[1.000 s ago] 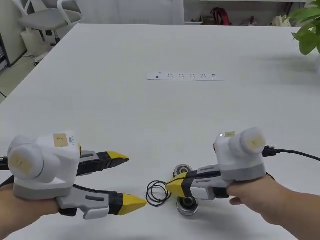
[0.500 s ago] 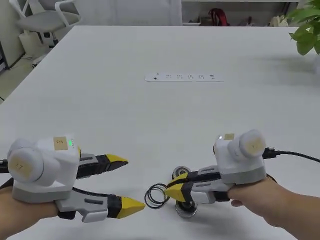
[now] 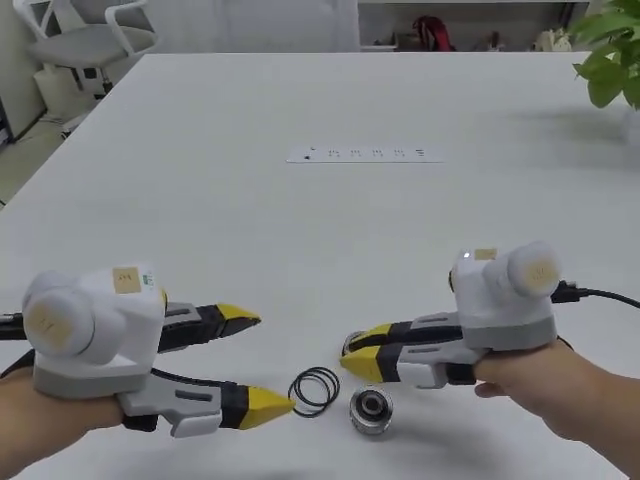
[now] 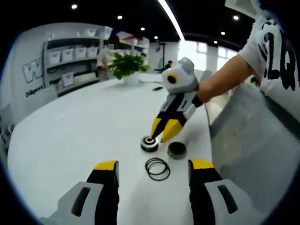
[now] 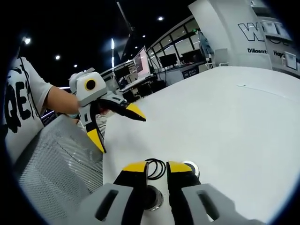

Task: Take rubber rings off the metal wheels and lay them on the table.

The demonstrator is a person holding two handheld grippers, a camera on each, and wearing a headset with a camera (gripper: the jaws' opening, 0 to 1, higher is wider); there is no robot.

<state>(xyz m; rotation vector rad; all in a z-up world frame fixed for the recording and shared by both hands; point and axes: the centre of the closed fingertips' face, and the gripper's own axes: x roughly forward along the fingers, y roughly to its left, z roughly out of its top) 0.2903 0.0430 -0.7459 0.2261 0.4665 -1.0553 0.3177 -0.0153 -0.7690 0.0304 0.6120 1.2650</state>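
head view: black rubber rings point(image 3: 316, 388) beside shiny metal wheel point(image 3: 371, 410); left gripper point(image 3: 272, 362) jaws wide, right gripper point(image 3: 348, 360) barely parted, empty.

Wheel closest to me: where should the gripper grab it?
Grab the wheel by its round outer edge, coming down from above. It lies flat on the table, hole facing up, so jaws probably fit on opposite sides, clear of the rings beside it.

Open tabletop point(image 3: 300, 250) ahead, power strip point(image 3: 363, 154) far off, right claw point(image 3: 356, 355) just over one wheel point(image 4: 149, 143).
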